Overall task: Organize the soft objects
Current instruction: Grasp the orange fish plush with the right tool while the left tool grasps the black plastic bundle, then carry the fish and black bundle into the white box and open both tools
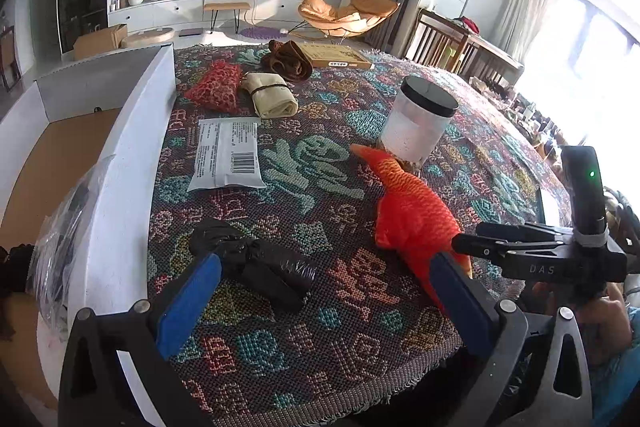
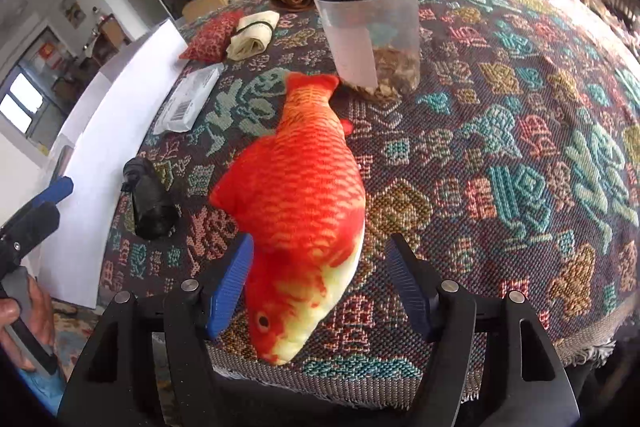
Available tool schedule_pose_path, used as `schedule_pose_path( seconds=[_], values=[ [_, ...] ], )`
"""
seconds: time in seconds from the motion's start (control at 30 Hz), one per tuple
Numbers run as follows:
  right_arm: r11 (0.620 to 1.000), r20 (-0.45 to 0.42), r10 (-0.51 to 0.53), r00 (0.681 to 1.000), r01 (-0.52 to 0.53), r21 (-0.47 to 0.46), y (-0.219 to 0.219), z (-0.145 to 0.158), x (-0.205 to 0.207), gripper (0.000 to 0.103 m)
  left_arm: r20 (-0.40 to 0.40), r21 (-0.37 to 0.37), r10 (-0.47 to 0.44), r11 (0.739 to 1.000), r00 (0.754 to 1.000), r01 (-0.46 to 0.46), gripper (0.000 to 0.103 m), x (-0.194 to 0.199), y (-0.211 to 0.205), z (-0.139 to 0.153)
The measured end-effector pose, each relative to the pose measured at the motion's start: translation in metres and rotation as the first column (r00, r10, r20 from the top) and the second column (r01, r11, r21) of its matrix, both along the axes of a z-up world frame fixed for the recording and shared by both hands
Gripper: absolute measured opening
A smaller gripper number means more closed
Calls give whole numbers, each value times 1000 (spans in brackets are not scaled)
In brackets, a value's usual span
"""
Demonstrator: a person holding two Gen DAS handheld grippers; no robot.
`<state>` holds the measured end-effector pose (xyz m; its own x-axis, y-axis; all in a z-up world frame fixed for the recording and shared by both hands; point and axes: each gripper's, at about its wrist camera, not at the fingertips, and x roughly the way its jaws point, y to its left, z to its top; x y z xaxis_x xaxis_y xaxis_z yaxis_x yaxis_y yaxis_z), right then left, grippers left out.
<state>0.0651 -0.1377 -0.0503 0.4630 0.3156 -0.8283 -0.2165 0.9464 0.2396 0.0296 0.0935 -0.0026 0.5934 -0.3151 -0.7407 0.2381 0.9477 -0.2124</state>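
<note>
Patterned tablecloth (image 2: 500, 131) shows under both gaping claws; right claw (image 2: 320, 287) partly hides plush fish (image 2: 304, 187).

A plush fish (image 2: 304, 195), red-orange with a pale yellow belly, lies on its side near the cloth's front edge, head toward the edge and tail up against the jar. Left of it sits a black bundle (image 1: 256, 267) (crumpled, shiny like plastic film). Farther back, side by side and touching, lie a red net pouch (image 1: 216, 87) and a cream cloth roll (image 1: 270, 95) bound with a dark band.
</note>
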Motion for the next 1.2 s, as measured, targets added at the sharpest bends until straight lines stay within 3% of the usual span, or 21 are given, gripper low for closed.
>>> schedule_pose_path(
  seconds=[0.1, 0.23, 0.3, 0.33, 0.4, 0.47, 0.6, 0.7, 0.83, 0.87, 0.93, 0.97, 1.0, 1.1, 1.13, 1.2],
  values=[
    [994, 17, 93, 996, -92, -63, 35, -4, 17, 72, -37, 46, 24, 999, 999, -23, 103, 2, -6, -12],
    [934, 12, 197, 980, -184, -307, 71, -29, 27, 72, -104, 60, 80, 995, 991, -74, 103, 9, -4, -32],
    [948, 20, 171, 985, -159, -276, 60, -27, 19, 58, -124, 64, 106, 993, 987, -99, 103, 15, -1, -42],
    [955, 19, 151, 988, -141, -262, 51, -23, 13, 38, -136, 70, 124, 991, 983, -115, 103, 19, 1, -48],
    [979, 15, 125, 992, -121, -162, 27, -9, -5, 30, -161, 75, 169, 984, 972, -159, 103, 28, 6, -61],
    [994, 9, 84, 996, -84, -71, -3, 5, -24, 28, -178, 65, 217, 976, 960, -208, 103, 39, 13, -72],
    [1000, 7, -18, 1000, 18, -10, -57, 22, -52, 28, -197, 47, 269, 963, 943, -265, 102, 59, 16, -88],
    [994, 42, -113, 993, 114, -2, -88, 32, -57, 28, -170, 127, 271, 959, 947, -252, 102, 71, 4, -94],
    [969, 118, -247, 962, 245, 29, -113, 38, -24, 28, -131, 188, 255, 955, 958, -228, 102, 82, -4, -97],
    [964, 142, -267, 953, 263, 44, -117, 38, -8, 28, -126, 194, 246, 956, 961, -219, 100, 84, -5, -98],
    [959, 157, -283, 946, 277, 61, -120, 33, 24, 28, -102, 209, 235, 955, 967, -210, 85, 86, -5, -95],
    [958, 153, -285, 946, 281, 52, -121, 30, 41, 28, -88, 214, 228, 955, 970, -205, 68, 86, -5, -92],
    [960, 148, -280, 948, 279, 28, -118, 24, 58, 28, -84, 208, 212, 959, 974, -191, 57, 86, -4, -90],
    [968, 45, -246, 968, 248, -43, -115, -7, 105, 28, -84, 187, 184, 968, 979, -166, 43, 86, 1, -87],
    [973, -12, -231, 973, 230, -30, -117, -20, 117, 27, -87, 171, 177, 972, 980, -161, 42, 86, 4, -87],
    [974, -26, -227, 974, 227, -1, -120, -23, 124, 27, -94, 130, 165, 980, 982, -152, 39, 82, 6, -85]
  ],
)
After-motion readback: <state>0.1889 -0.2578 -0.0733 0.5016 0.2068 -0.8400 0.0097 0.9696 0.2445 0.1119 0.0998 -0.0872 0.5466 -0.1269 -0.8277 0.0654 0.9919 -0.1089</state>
